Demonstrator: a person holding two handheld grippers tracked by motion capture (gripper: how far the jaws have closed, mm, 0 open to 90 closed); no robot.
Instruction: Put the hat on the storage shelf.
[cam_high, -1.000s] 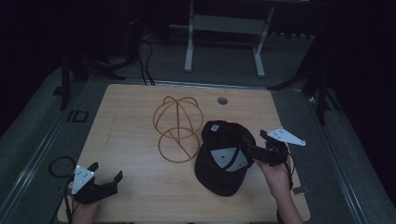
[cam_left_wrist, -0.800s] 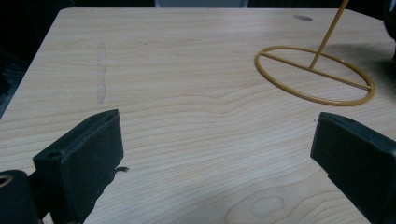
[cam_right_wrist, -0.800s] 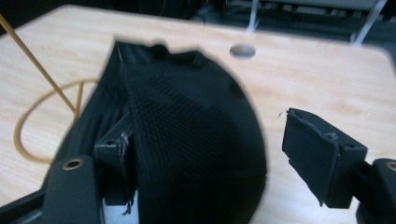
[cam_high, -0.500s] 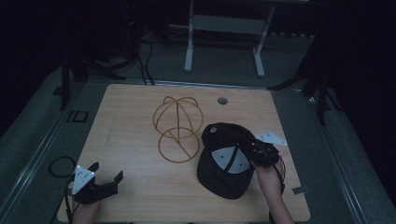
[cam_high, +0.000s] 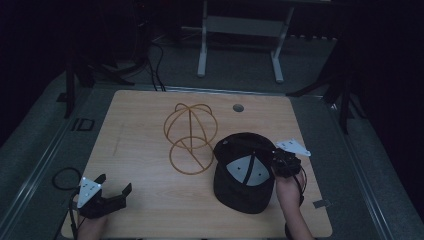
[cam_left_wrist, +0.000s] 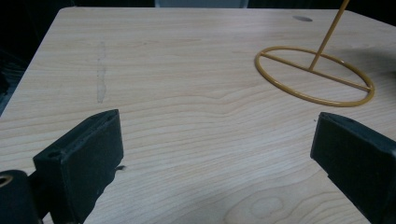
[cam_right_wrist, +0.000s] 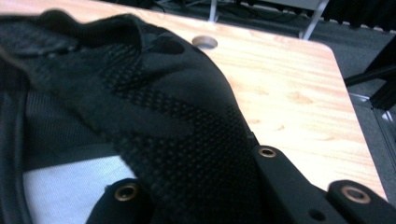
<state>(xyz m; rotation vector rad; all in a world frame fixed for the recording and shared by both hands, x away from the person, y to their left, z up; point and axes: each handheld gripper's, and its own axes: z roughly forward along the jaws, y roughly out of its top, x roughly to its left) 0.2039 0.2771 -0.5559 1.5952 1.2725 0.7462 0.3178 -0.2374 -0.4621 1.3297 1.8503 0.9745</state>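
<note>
A black cap (cam_high: 240, 196) lies upside down on the right half of the wooden table (cam_high: 140, 120), its pale grey lining facing up. My right gripper (cam_high: 276, 165) is at the cap's right rim, and its jaws have just been closing on it. In the right gripper view the black mesh fabric of the cap (cam_right_wrist: 177, 121) is pinched in my right gripper (cam_right_wrist: 196, 172). A gold wire hat stand (cam_high: 190, 137) is left of the cap. At the near left corner my left gripper (cam_high: 116, 182) rests open, and the left gripper view has bare wood between the jaws of my left gripper (cam_left_wrist: 215, 149) with the stand's ring (cam_left_wrist: 314, 77) beyond.
A round cable hole (cam_high: 238, 107) sits in the tabletop behind the cap. A small strip of tape (cam_high: 320, 203) lies near the right front corner. A cable loop (cam_high: 62, 177) hangs off the left edge. A white desk frame (cam_high: 240, 30) stands past the far edge.
My right gripper's jaws have gone from wide open beside the cap to shut on its right rim, and the hand shifted slightly left. The left gripper has not moved.
</note>
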